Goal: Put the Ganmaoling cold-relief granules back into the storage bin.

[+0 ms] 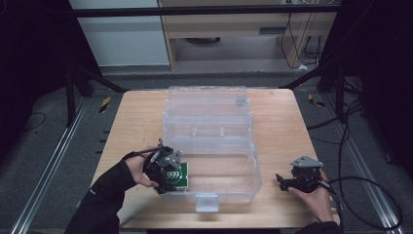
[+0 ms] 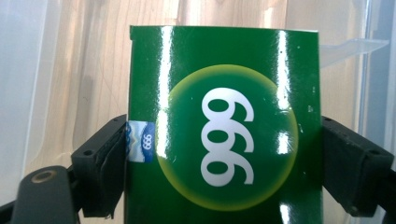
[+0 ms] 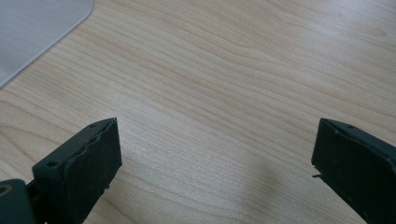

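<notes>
Over at the left gripper (image 1: 168, 181) we have a glossy green box (image 1: 177, 177), white "999" printed in a yellow-edged circle, sitting right between the two black jaws. In the left gripper view that green box (image 2: 224, 126) spans the whole gap: the left pad (image 2: 108, 168) is touching its edge just beside a small blue-and-white sticker (image 2: 140, 147), and the right pad (image 2: 348, 163) sits at the opposite edge, though whether it presses or merely rests there I cannot tell. So call it jaws close around the box, contact on both sides as far as the view shows. The box is inside the clear plastic storage bin (image 1: 248, 168), down at its near-left corner, and pale wood grain shows through the bin's see-through floor (image 2: 84, 79). From the high view the bin's hinged lid (image 1: 207, 105) is thrown back flat on the far side, with a latch tab (image 1: 206, 202) hanging at the near wall. The whole container sits mid-table on the light wooden table (image 1: 282, 122). Now to the right gripper (image 1: 281, 181): it is held by a hand (image 1: 314, 195) near the table's front-right corner, well apart from the bin, pointing towards it. In the right gripper view its jaws stand wide open with nothing between them, just bare wooden table (image 3: 224, 93), and a rounded corner of the clear bin (image 3: 37, 28) shows at the upper left.
</notes>
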`<state>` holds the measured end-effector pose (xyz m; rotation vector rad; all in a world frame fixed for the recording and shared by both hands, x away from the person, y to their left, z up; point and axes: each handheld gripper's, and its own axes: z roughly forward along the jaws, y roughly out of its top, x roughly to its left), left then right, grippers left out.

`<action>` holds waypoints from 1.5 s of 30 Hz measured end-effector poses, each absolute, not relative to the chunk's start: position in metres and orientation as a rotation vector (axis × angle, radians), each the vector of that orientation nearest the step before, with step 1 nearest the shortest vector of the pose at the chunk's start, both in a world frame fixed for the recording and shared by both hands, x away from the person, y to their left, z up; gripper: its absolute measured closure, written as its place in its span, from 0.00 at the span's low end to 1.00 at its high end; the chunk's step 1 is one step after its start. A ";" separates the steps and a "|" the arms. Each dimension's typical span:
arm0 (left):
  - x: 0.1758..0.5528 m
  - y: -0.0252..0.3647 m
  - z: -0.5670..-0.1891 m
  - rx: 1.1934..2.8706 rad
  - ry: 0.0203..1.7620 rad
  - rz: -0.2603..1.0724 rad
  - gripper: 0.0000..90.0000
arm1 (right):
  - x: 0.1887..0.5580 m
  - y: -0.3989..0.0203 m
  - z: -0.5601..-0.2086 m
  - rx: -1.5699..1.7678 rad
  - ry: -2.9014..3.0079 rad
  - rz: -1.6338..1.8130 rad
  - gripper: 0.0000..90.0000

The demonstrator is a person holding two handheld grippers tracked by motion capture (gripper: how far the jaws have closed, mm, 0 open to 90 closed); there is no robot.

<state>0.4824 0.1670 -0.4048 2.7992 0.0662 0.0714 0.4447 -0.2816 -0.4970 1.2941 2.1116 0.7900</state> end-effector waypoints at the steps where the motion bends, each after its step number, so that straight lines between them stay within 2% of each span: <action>1: 0.482 0.167 -0.405 2.797 0.068 0.071 0.15 | 0.445 -0.282 -0.497 1.293 2.112 0.791 0.02; 11: 0.480 0.173 -0.384 2.737 0.085 0.145 0.15 | 0.444 -0.282 -0.497 1.300 2.110 0.791 0.02; 19: 0.474 0.187 -0.368 2.683 0.099 0.189 0.21 | 0.444 -0.283 -0.497 1.301 2.109 0.790 0.02; 28: 0.464 0.223 -0.357 2.603 0.193 0.266 0.26 | 0.444 -0.283 -0.497 1.302 2.108 0.787 0.02; 38: 0.457 0.257 -0.363 2.534 0.344 0.299 0.30 | 0.444 -0.283 -0.497 1.305 2.105 0.785 0.02; 45: 0.457 0.280 -0.381 2.498 0.475 0.312 0.30 | 0.444 -0.284 -0.497 1.302 2.099 0.790 0.02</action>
